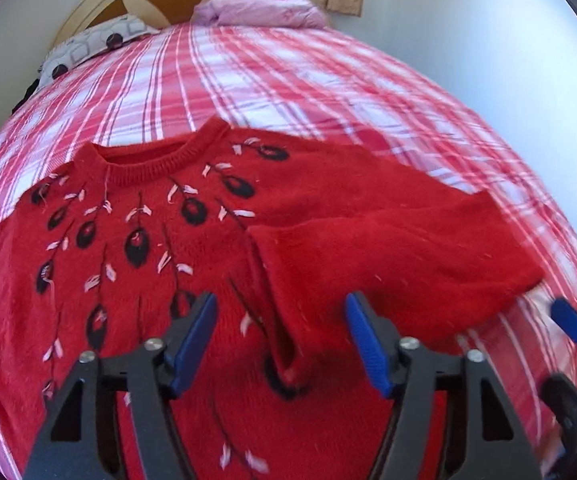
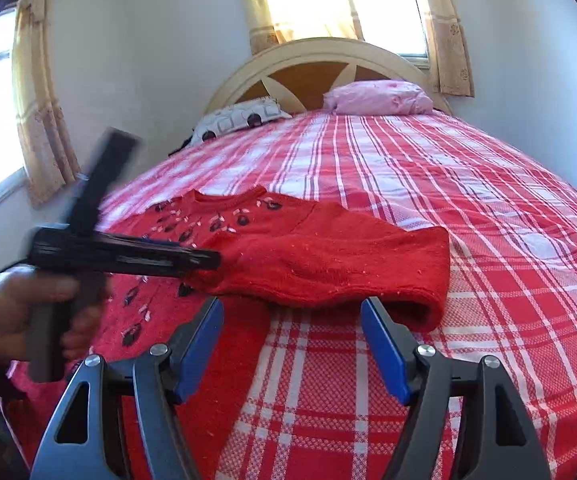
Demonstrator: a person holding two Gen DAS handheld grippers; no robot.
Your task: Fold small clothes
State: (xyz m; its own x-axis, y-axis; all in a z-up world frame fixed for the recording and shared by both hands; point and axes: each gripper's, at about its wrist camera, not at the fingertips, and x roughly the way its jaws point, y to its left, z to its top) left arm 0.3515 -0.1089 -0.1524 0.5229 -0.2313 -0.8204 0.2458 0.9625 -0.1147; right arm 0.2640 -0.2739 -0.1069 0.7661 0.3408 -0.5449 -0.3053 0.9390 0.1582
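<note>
Bedding in red-and-white plaid covers the bed (image 2: 428, 200), which has a curved headboard (image 2: 308, 64), a pink pillow (image 2: 380, 98) and a patterned pillow (image 2: 240, 118) at its far end. Spread flat on the near part lies the red sweater (image 1: 148, 248), front up, one sleeve (image 1: 400, 256) folded across its body. Over it hover the left tongs (image 1: 280, 344), jaws apart and empty, while the right tongs (image 2: 292, 344) stand open just before the sleeve's edge.

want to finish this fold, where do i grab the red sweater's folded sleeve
Grip the sleeve at its cuff, coming from the near bed edge: that open end lies loose on the sweater front, closest to the left gripper.
</note>
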